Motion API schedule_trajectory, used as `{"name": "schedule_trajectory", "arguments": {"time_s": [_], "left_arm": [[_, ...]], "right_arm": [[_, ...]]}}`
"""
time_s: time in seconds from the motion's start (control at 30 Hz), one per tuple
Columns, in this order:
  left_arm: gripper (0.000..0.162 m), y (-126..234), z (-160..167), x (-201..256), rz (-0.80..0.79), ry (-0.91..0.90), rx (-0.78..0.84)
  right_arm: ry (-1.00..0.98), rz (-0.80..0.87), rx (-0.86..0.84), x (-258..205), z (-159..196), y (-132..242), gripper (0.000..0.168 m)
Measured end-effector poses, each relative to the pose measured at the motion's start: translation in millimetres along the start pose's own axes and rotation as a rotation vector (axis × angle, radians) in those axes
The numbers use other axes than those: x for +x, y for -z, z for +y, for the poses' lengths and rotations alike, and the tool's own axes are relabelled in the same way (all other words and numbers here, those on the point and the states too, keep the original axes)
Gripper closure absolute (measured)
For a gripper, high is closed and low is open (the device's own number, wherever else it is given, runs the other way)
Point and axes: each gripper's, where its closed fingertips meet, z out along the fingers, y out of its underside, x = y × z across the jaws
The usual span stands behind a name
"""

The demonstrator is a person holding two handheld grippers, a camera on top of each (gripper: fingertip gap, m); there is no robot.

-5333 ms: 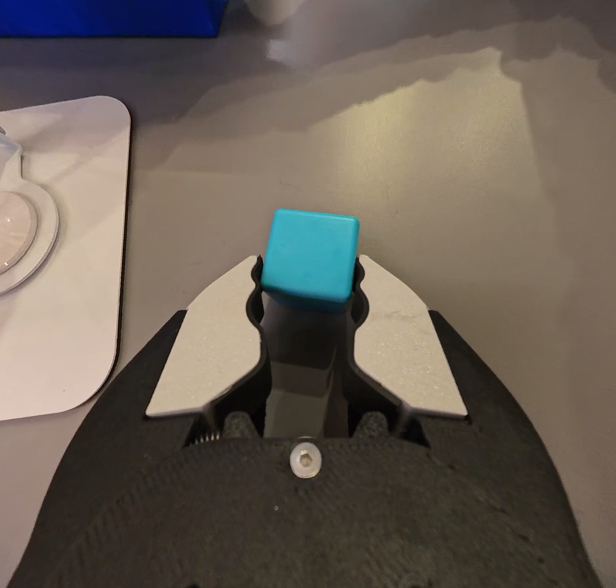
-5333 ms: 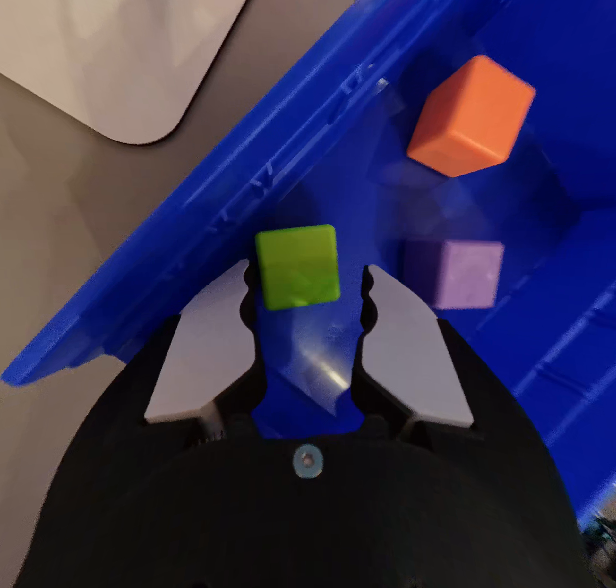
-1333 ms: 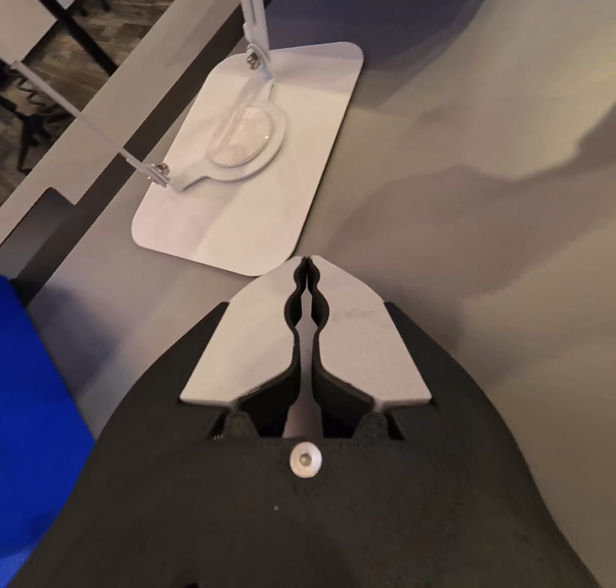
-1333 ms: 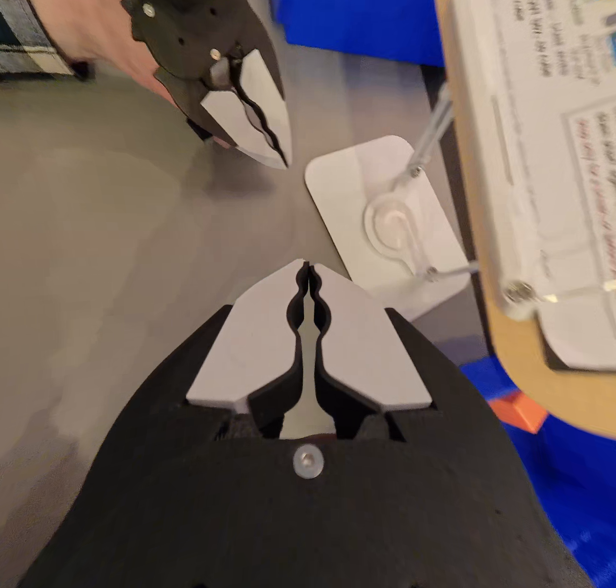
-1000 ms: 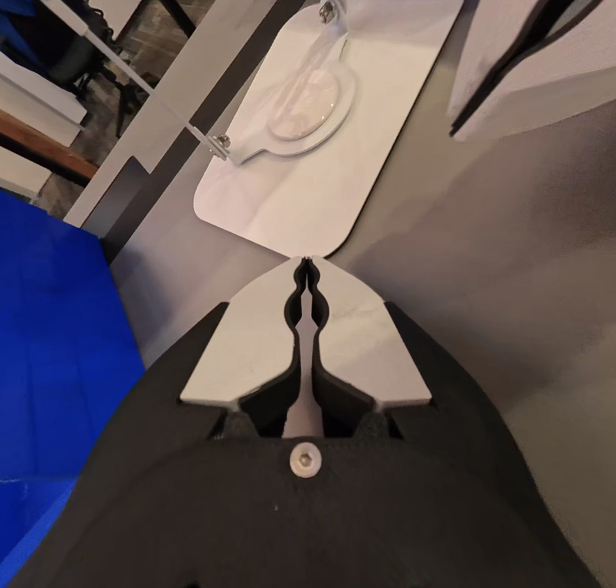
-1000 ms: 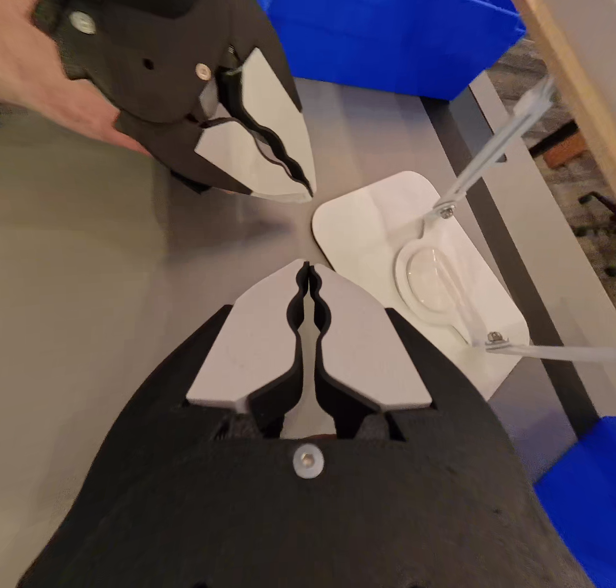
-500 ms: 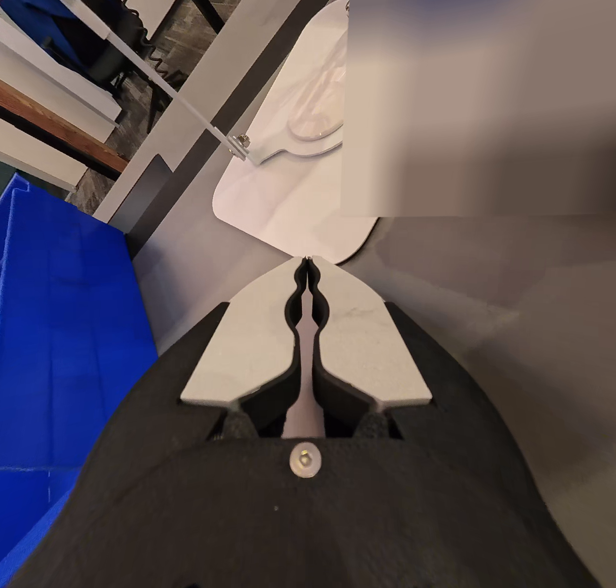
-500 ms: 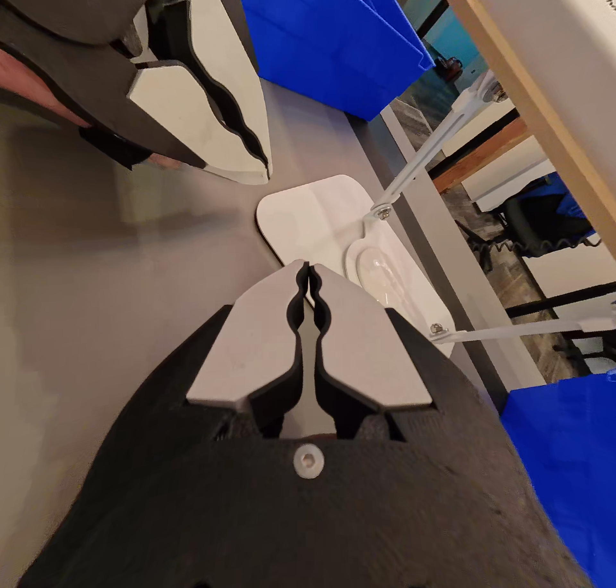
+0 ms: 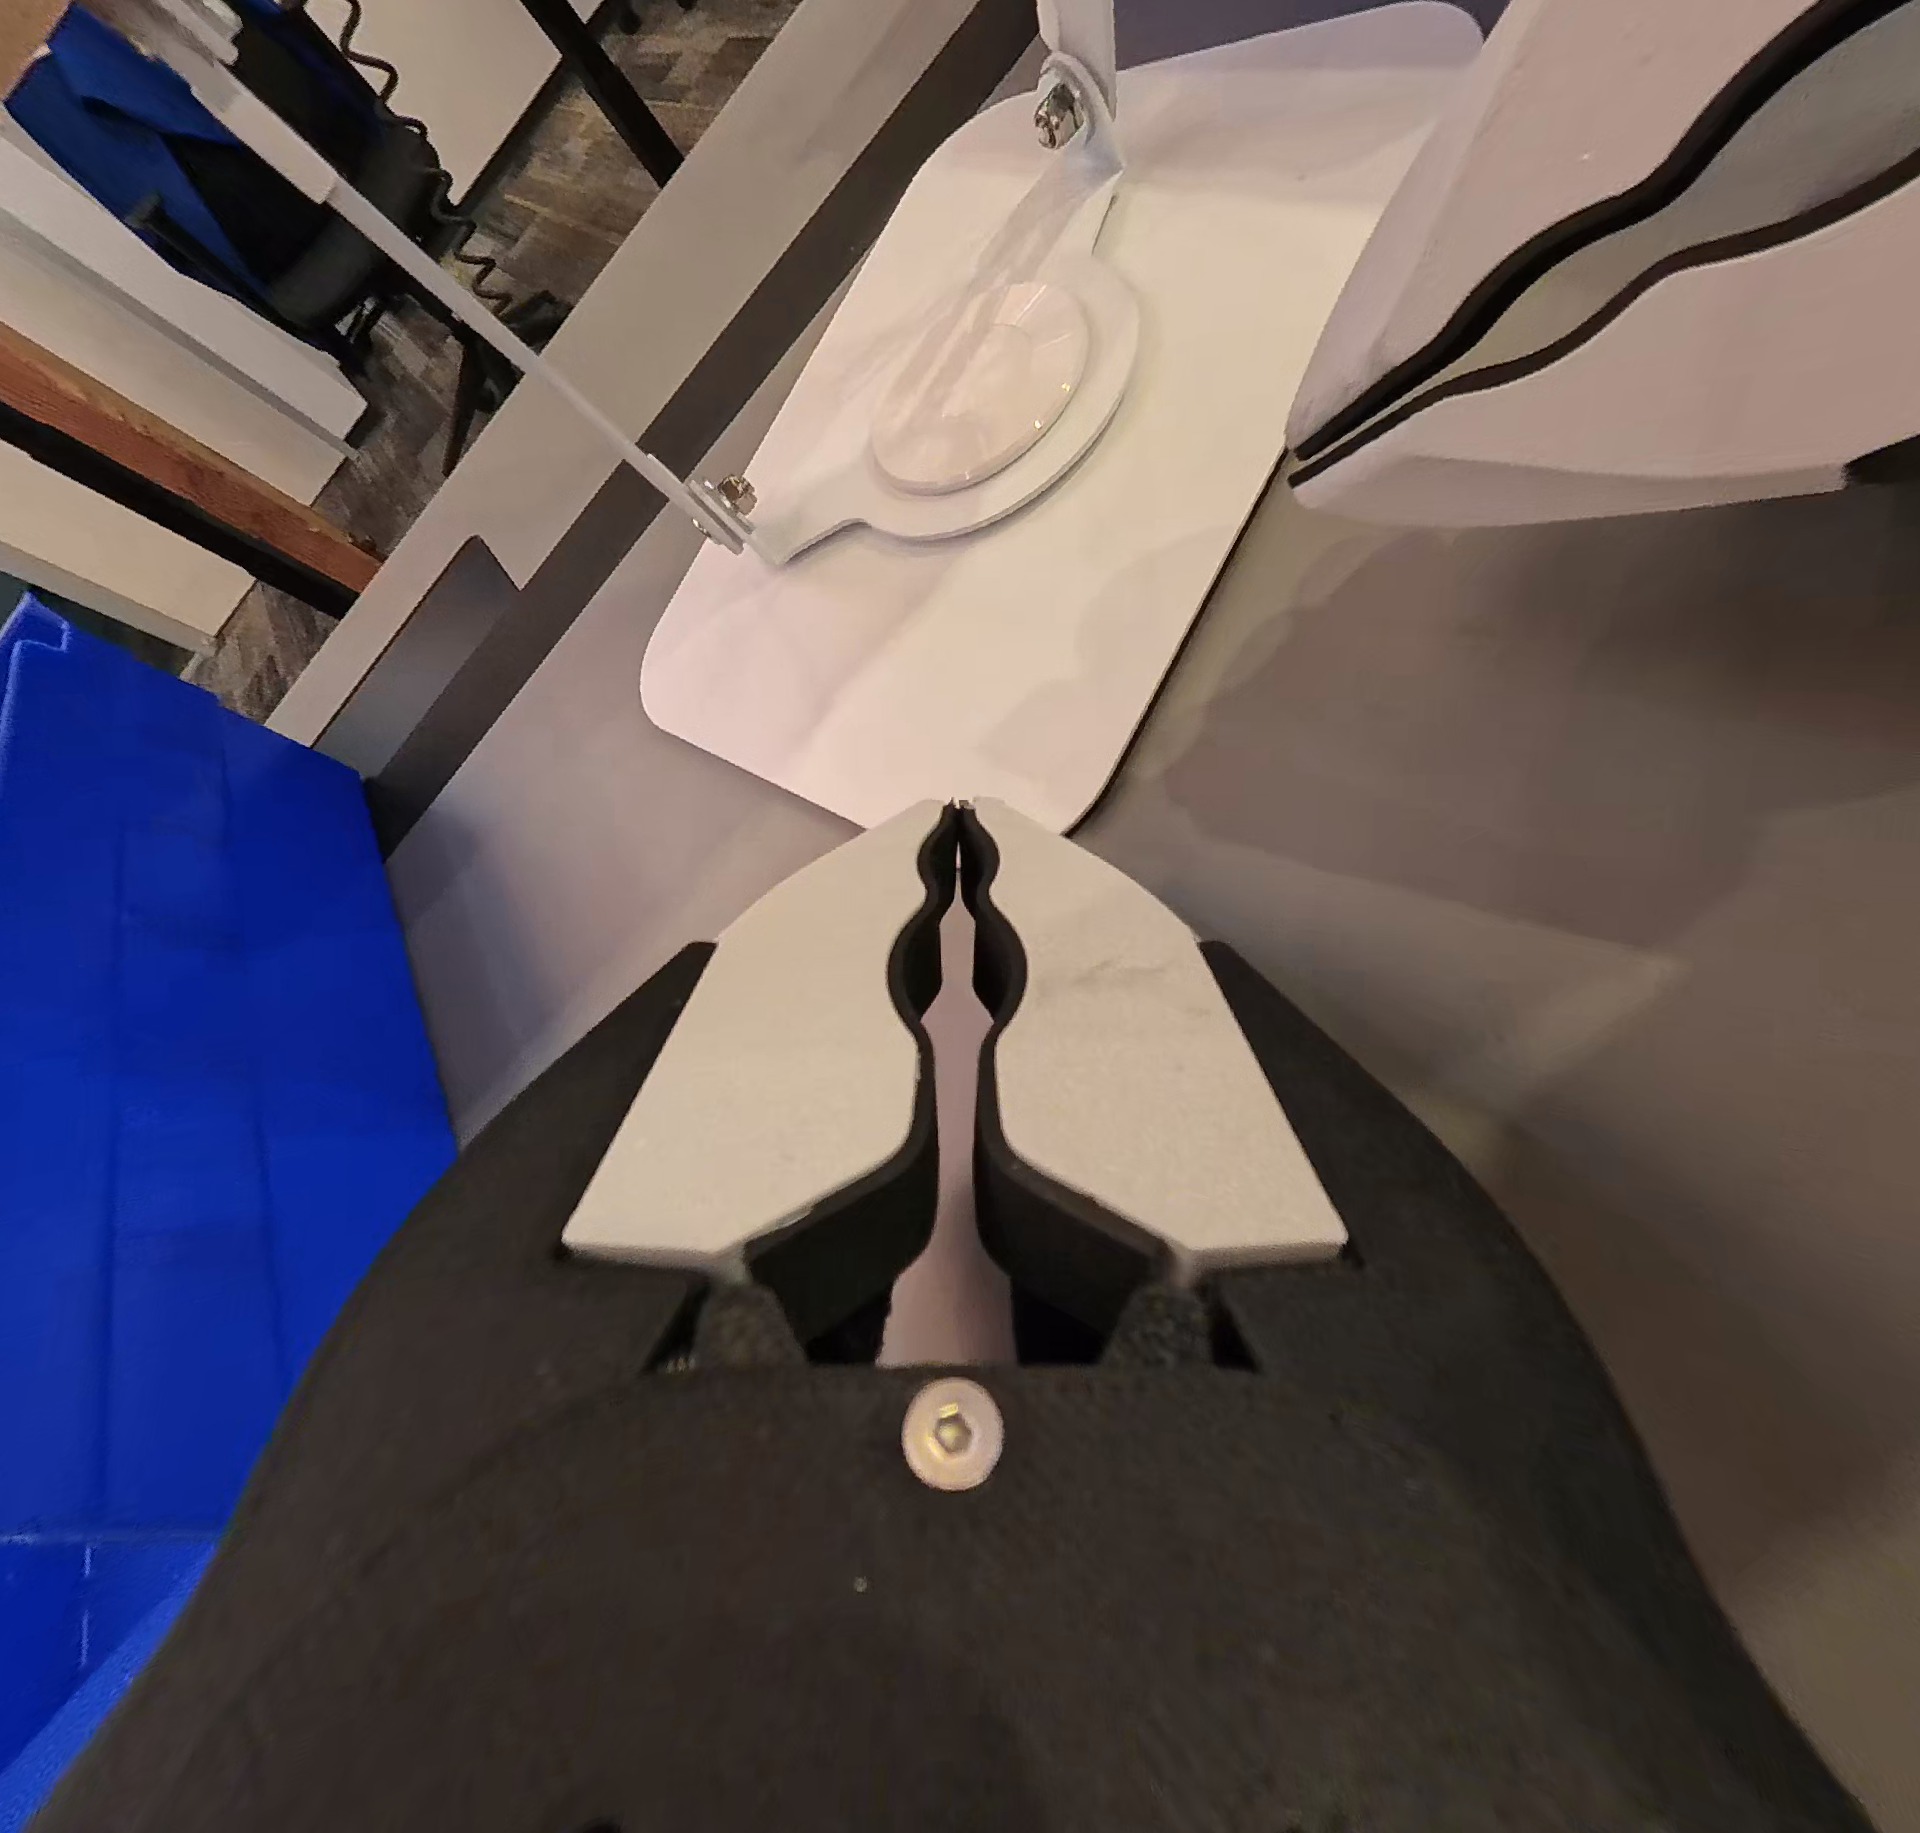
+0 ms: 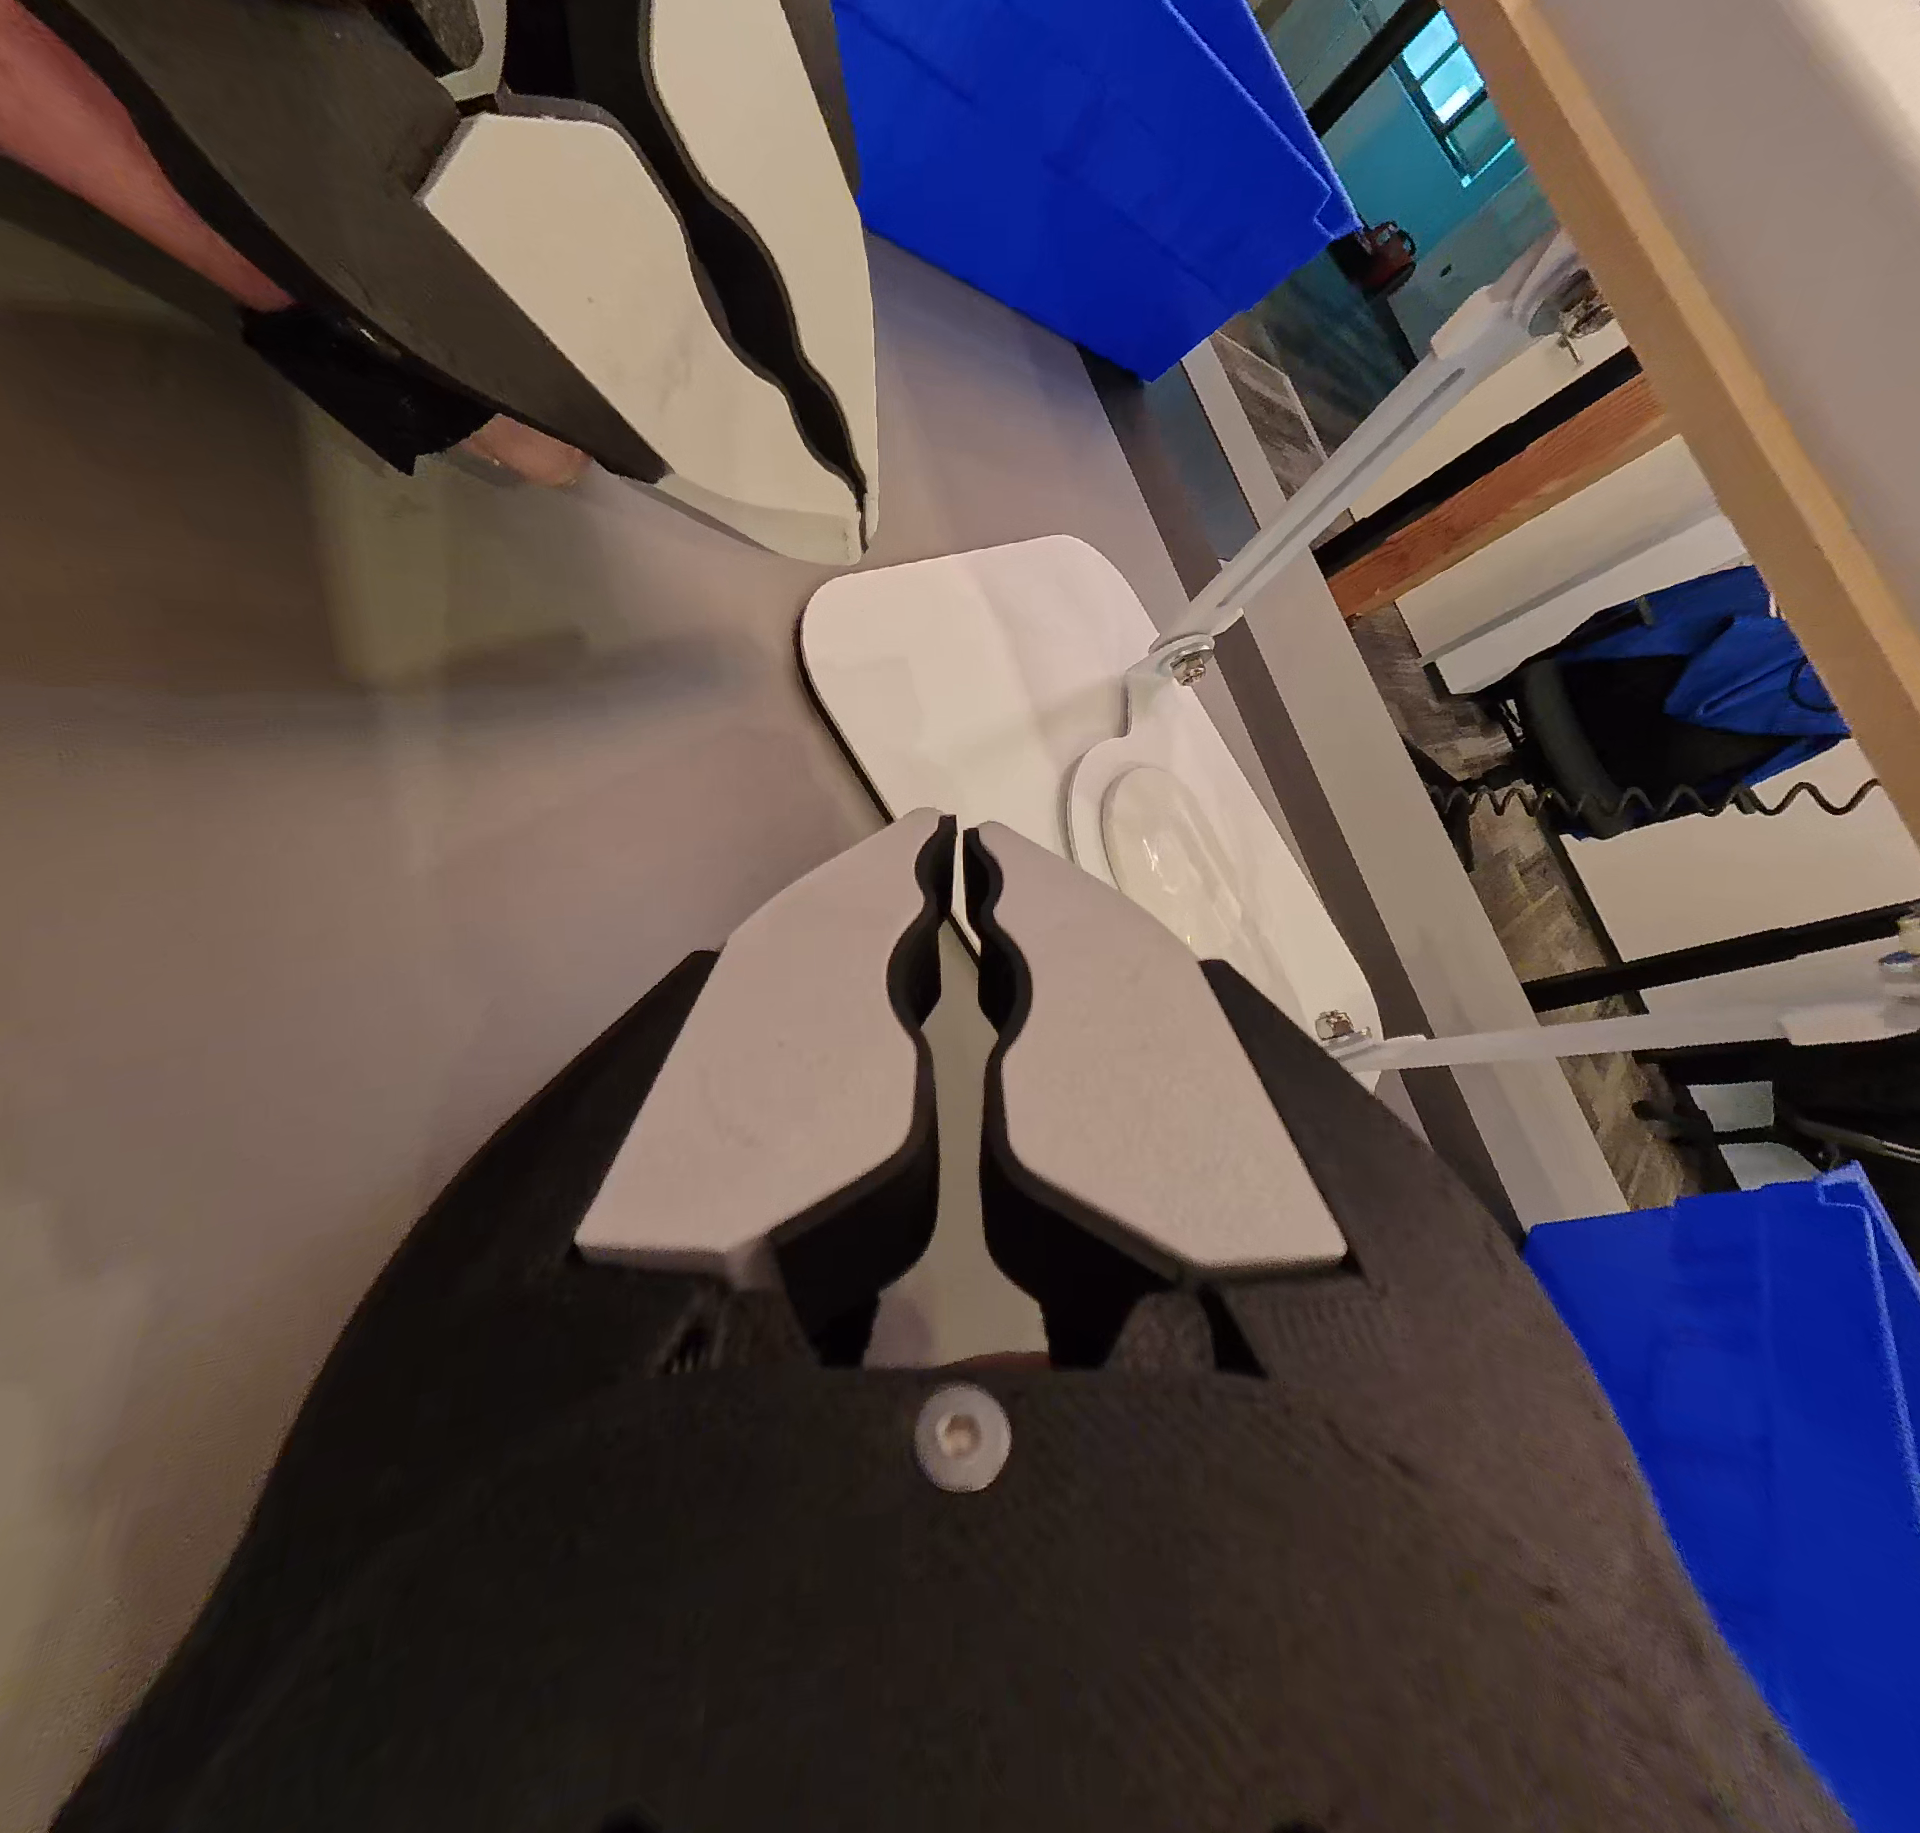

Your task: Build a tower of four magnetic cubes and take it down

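Your left gripper and right gripper have tilted up over the tabletop, fingers together, empty. No cubes visible; white plate at twelve o'clock.

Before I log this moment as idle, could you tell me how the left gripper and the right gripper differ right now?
The left gripper has its tips pressed together, while the right gripper shows a thin slit between its tips. The left gripper points near a corner of the white base plate, and the right gripper points at one of the plate's long edges. Both are shut and hold nothing.
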Motion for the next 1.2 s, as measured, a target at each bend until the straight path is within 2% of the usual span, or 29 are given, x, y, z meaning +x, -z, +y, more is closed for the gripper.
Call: {"name": "schedule_trajectory", "arguments": {"time_s": [0.03, 0.47, 0.67, 1.0, 1.2], "left_arm": [[0.162, 0, 0, 0, 0.002, 0.001, 0.001], [0.162, 0, -5, -8, -0.043, 0.011, 0.042], [0.162, 4, -10, -26, -0.098, 0.109, 0.093], [0.162, 8, -21, -28, -0.132, 0.121, 0.154], [0.162, 9, -32, -31, -0.162, 0.156, 0.211]], "right_arm": [[0.000, 0.001, -0.001, 1, 1, 0, 0.167], [-0.022, 0.031, -0.015, 7, 6, -3, 0.166], [-0.074, 0.079, -0.025, 15, 1, -7, 0.164], [-0.341, 0.113, 0.007, 9, -23, -9, 0.164], [-0.423, 0.174, 0.006, 13, -27, -9, 0.166]]}}
